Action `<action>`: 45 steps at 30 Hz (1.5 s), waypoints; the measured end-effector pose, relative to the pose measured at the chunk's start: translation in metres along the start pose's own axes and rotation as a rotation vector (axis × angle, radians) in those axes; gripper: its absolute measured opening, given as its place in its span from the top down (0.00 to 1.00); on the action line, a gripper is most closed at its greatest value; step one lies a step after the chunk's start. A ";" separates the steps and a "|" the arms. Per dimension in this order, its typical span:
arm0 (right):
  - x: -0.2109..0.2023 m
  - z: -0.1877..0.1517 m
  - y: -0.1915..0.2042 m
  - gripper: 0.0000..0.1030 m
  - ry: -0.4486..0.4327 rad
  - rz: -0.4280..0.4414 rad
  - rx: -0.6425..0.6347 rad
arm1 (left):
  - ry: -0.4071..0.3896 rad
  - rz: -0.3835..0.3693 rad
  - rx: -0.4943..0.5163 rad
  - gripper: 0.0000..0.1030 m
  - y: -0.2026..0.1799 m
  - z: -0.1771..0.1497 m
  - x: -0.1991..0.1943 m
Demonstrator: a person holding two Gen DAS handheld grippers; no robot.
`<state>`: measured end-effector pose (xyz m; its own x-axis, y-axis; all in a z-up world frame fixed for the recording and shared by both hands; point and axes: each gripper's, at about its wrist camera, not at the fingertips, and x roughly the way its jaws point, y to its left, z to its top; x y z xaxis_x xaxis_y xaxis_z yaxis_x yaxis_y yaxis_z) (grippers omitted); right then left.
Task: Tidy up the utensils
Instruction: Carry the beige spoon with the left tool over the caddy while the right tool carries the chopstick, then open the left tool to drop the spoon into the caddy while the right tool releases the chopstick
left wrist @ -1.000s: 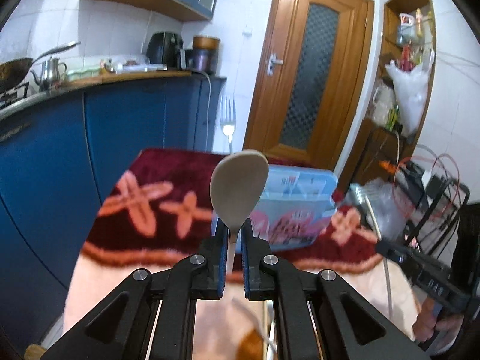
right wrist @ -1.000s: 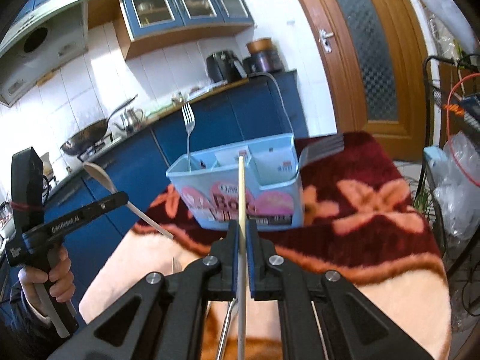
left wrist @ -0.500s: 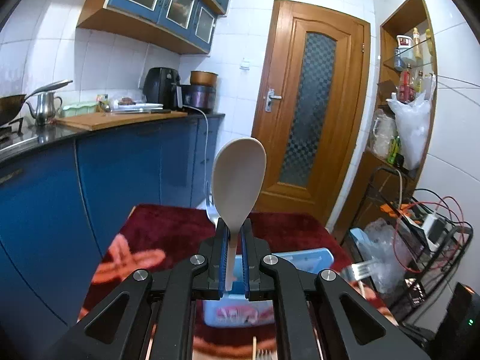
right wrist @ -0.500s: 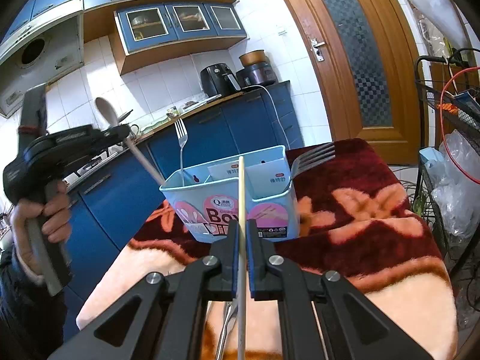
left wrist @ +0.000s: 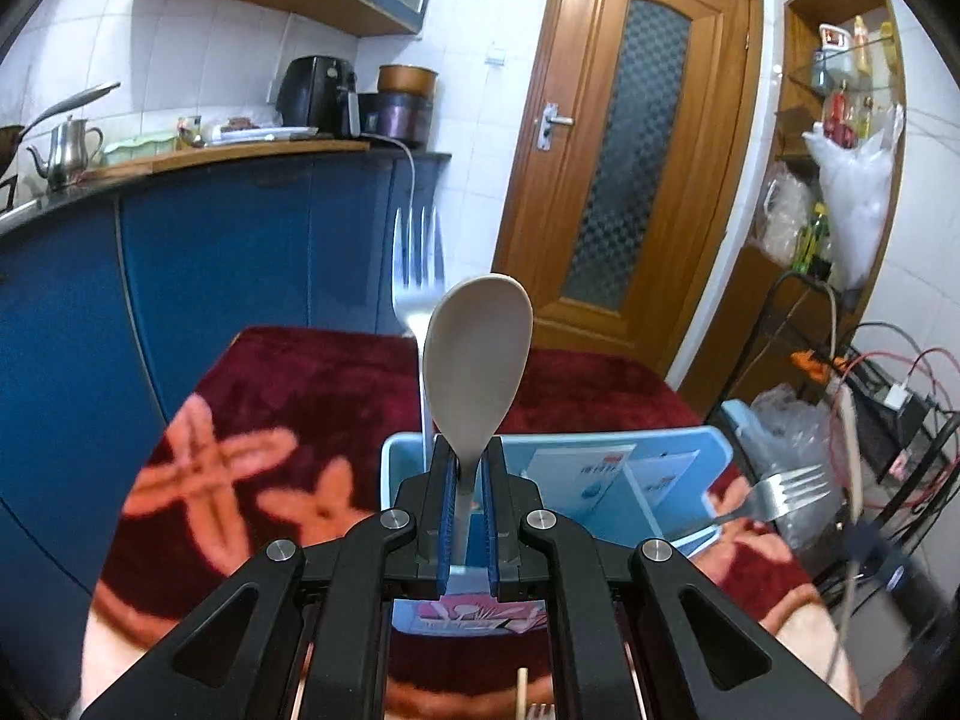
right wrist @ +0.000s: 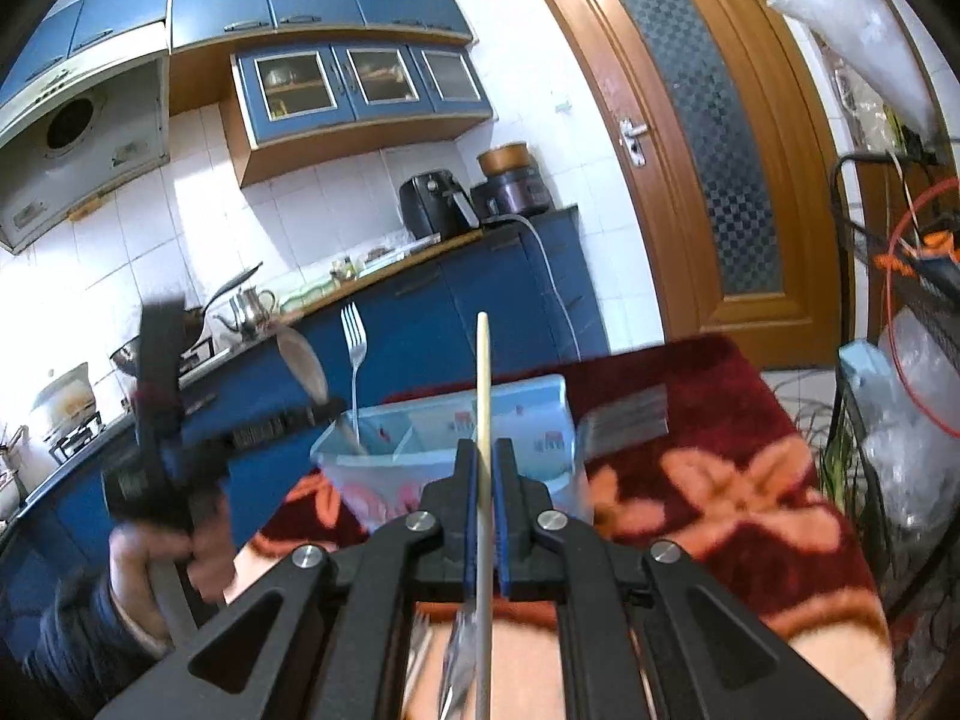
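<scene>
One fork (left wrist: 417,264) upright in caddy (left wrist: 690,450); spoon (left wrist: 477,354) clamped in left gripper (left wrist: 468,516), chopstick (right wrist: 483,396) in right gripper (right wrist: 483,516), both unplaced.

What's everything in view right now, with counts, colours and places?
Spoon: one, beige, clamped upright in left claw.
Chopstick: one, pale wood, clamped in right claw.
Organizer box: one, light blue, on the blanket.
Forks: two, silver; one upright in the box's left compartment, one lying by its right side.
Blanket: one, dark red with orange flowers.
Left claw: black, shut.
Right claw: black, shut.
</scene>
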<state>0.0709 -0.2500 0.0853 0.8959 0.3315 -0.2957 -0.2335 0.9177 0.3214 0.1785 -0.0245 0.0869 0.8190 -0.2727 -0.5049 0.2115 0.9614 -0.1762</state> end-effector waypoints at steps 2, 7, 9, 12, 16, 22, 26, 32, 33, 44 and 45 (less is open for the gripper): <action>0.009 0.006 0.000 0.94 -0.012 -0.013 -0.003 | 0.003 0.016 0.012 0.92 0.000 -0.007 0.007; 0.036 0.022 0.004 0.94 -0.070 -0.054 -0.037 | -0.023 0.040 0.039 0.92 -0.001 -0.014 0.012; 0.047 0.028 0.005 0.94 -0.096 -0.074 -0.049 | -0.033 0.046 0.053 0.92 -0.002 -0.015 0.012; 0.064 0.035 0.005 0.94 -0.124 -0.093 -0.048 | -0.046 0.044 0.066 0.92 -0.003 -0.016 0.012; 0.077 0.046 0.003 0.94 -0.187 -0.134 -0.047 | -0.048 0.026 0.049 0.92 0.001 -0.015 0.011; 0.090 0.050 0.000 0.94 -0.275 -0.220 -0.075 | -0.051 0.014 0.040 0.92 0.003 -0.015 0.010; 0.097 0.040 0.003 0.94 -0.266 -0.234 -0.102 | -0.050 0.007 0.031 0.92 0.004 -0.015 0.010; 0.096 0.025 0.007 0.94 -0.245 -0.222 -0.132 | -0.043 0.003 0.033 0.92 0.002 -0.015 0.010; 0.096 0.025 0.008 0.94 -0.233 -0.217 -0.133 | -0.041 0.001 0.034 0.91 0.002 -0.015 0.010; 0.069 0.020 0.016 0.70 -0.183 -0.178 -0.159 | 0.015 -0.051 0.023 0.77 -0.006 -0.015 -0.011; 0.065 0.020 0.017 0.70 -0.184 -0.173 -0.158 | 0.019 -0.057 0.022 0.76 -0.006 -0.016 -0.014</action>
<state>0.1325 -0.2178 0.0897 0.9777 0.1354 -0.1606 -0.1147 0.9846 0.1322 0.1572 -0.0274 0.0817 0.7950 -0.3276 -0.5105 0.2695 0.9447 -0.1866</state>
